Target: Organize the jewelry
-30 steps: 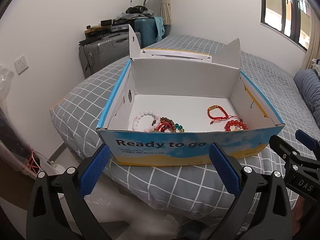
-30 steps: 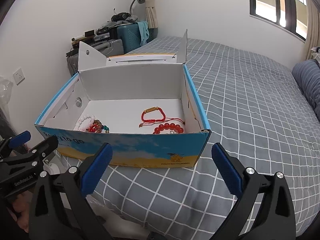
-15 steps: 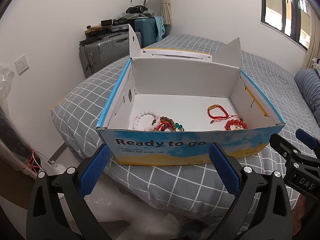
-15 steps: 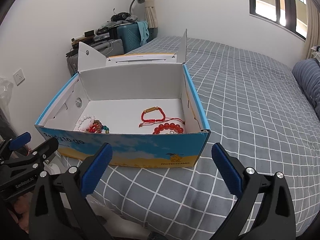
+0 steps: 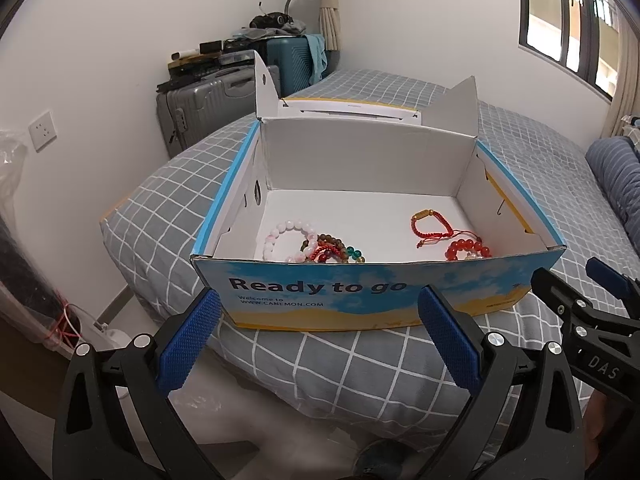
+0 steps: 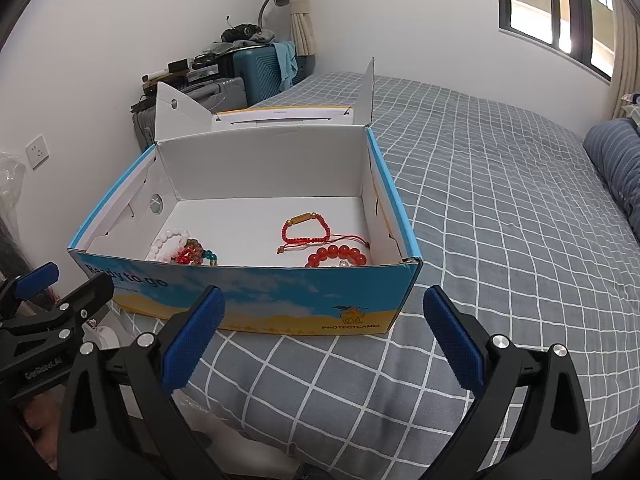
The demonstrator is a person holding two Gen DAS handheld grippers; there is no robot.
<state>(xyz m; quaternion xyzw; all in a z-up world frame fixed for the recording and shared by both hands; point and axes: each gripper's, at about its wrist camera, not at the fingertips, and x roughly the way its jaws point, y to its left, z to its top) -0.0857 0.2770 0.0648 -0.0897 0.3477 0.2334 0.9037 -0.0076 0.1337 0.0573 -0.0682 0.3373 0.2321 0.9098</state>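
An open blue and yellow cardboard box (image 5: 320,296) (image 6: 256,300) stands on the bed. Inside lie a pale pink bead bracelet (image 5: 286,236) (image 6: 170,240), a tangle of brown, red and green bead bracelets (image 5: 332,250) (image 6: 196,256), a red cord bracelet with a gold tube (image 5: 430,226) (image 6: 304,230) and a red bead bracelet (image 5: 468,250) (image 6: 338,256). My left gripper (image 5: 320,336) is open and empty, in front of the box's near wall. My right gripper (image 6: 324,336) is open and empty, in front of the box's right corner.
The bed (image 6: 500,220) has a grey checked cover and stretches right and back. A striped blue pillow (image 6: 616,160) lies at far right. Grey and teal suitcases (image 5: 208,108) stand against the wall behind the box. The floor drops off left of the bed.
Both views have shifted very slightly; the box and jewelry have not moved, and both grippers stay open.
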